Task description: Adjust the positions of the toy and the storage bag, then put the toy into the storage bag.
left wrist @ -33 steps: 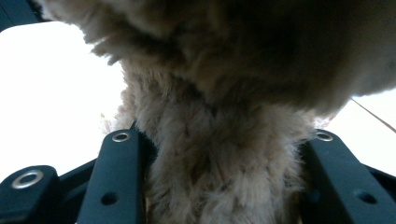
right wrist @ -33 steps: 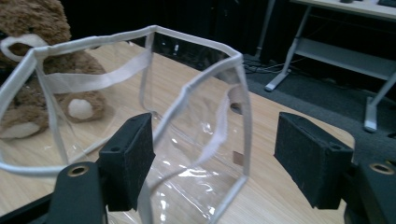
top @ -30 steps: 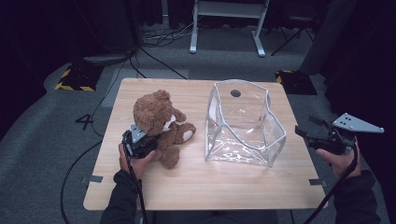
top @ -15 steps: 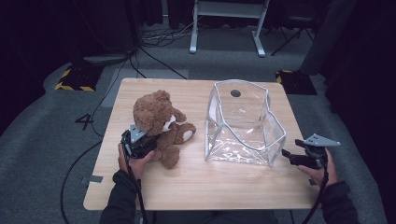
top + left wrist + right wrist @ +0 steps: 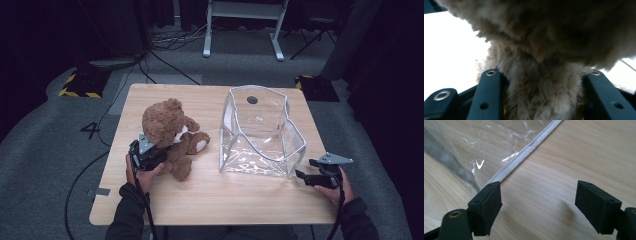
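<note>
Left gripper (image 5: 541,100) squeezes teddy bear (image 5: 170,132) at table's 9 o'clock — right gripper (image 5: 537,205) jaws wide apart, beside clear plastic bag (image 5: 260,132), 4 o'clock.

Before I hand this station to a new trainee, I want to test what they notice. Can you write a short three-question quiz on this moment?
1. True or false: the left tool is shut on the teddy bear.
2. Which best describes the right tool?
A. Open, beside the clear bag's near corner
B. Shut on the bag's white edge
C. Inside the bag
3. Fill in: the bag's opening faces ____.

Key: 1 true. 2 A. 3 up.
</note>
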Action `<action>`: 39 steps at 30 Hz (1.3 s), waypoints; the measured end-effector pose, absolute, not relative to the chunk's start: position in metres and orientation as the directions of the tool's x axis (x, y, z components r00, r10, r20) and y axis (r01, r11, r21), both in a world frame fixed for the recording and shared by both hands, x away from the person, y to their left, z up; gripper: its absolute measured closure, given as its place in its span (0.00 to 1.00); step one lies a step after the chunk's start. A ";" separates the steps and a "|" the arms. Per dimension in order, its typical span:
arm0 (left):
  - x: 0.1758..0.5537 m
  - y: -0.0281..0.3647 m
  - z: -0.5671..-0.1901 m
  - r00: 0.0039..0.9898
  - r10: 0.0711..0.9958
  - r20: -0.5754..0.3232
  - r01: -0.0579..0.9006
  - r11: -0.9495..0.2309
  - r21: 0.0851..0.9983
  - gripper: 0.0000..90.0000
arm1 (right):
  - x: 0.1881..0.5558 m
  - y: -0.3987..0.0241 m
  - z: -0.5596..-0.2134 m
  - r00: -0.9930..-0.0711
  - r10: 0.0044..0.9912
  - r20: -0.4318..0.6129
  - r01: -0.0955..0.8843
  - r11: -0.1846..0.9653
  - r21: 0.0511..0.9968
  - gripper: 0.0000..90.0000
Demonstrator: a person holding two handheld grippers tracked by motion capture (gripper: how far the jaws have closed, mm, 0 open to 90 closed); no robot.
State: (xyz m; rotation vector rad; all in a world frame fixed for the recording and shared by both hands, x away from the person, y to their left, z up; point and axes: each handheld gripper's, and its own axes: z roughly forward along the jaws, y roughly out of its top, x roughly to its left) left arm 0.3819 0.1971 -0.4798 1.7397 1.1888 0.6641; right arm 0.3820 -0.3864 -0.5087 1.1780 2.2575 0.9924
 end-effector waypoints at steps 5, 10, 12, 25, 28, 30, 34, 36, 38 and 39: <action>0.381 0.198 -0.480 0.401 0.914 -0.060 0.432 -0.131 0.892 0.63 | 0.379 -0.385 -0.513 -0.548 0.836 -0.033 0.544 0.386 0.745 0.24; 0.380 0.197 -0.480 0.398 0.915 -0.068 0.416 -0.114 0.902 0.67 | 0.380 -0.386 -0.514 -0.552 0.834 -0.013 0.551 0.376 0.745 0.24; 0.379 0.197 -0.479 0.402 0.912 -0.080 0.409 -0.101 0.907 0.69 | 0.381 -0.386 -0.514 -0.552 0.834 -0.015 0.550 0.378 0.744 0.24; 0.370 0.190 -0.460 0.446 0.893 -0.065 0.341 -0.103 0.935 0.72 | 0.380 -0.386 -0.514 -0.551 0.835 -0.016 0.551 0.377 0.745 0.24; 0.367 0.186 -0.454 0.454 0.889 -0.055 0.322 -0.105 0.941 0.72 | 0.380 -0.386 -0.514 -0.551 0.834 -0.015 0.551 0.378 0.745 0.24; 0.366 0.184 -0.450 0.458 0.887 -0.061 0.312 -0.096 0.945 0.72 | 0.380 -0.386 -0.514 -0.551 0.834 -0.016 0.550 0.378 0.745 0.24; 0.364 0.181 -0.440 0.462 0.885 -0.060 0.287 -0.086 0.954 0.72 | 0.380 -0.386 -0.514 -0.551 0.834 -0.015 0.551 0.377 0.745 0.24; 0.365 0.179 -0.436 0.463 0.885 -0.047 0.276 -0.094 0.957 0.72 | 0.380 -0.386 -0.514 -0.551 0.834 -0.015 0.551 0.377 0.745 0.24; 0.365 0.178 -0.432 0.458 0.887 -0.050 0.274 -0.088 0.958 0.72 | 0.380 -0.386 -0.514 -0.551 0.834 -0.015 0.551 0.377 0.745 0.24; 0.366 0.178 -0.428 0.461 0.886 -0.052 0.270 -0.084 0.959 0.72 | 0.380 -0.386 -0.514 -0.551 0.834 -0.016 0.550 0.377 0.745 0.24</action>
